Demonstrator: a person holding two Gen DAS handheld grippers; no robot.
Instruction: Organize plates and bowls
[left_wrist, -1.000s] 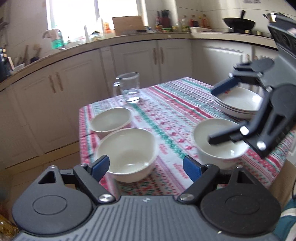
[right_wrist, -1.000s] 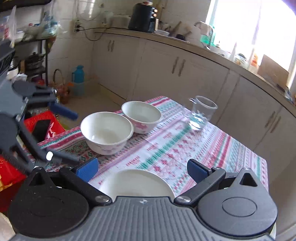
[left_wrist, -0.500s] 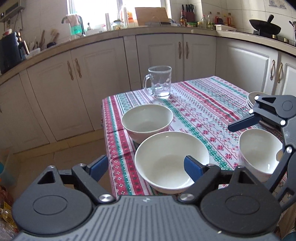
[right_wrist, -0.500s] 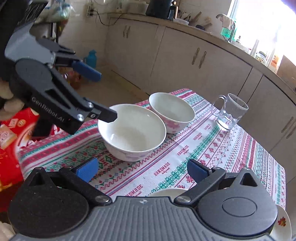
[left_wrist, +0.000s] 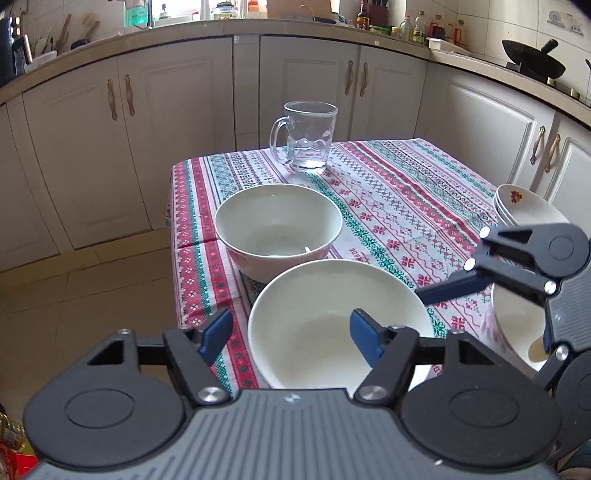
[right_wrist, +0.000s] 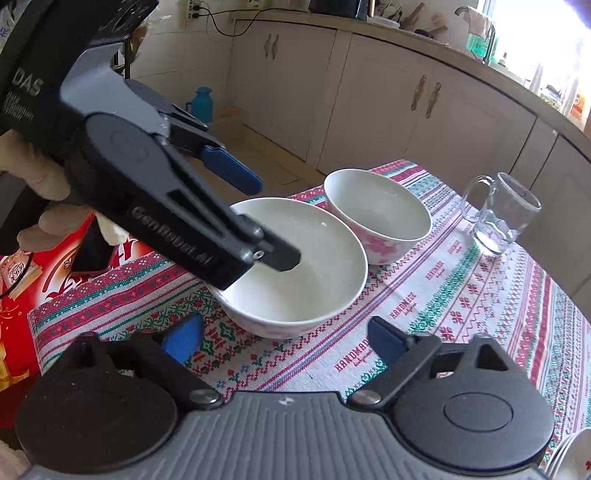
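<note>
Lowered now, left claw (left_wrist: 290, 334) straddles near bowl (left_wrist: 317, 314) rim, spread wide; right claw (right_wrist: 284, 341) likewise.

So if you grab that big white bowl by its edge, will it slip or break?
The big white bowl looks like glossy glazed ceramic, so probably stiff, slippery and breakable. The left gripper, open, straddles its near rim; gripping one edge may tilt it. The wide base probably resists tipping.
</note>
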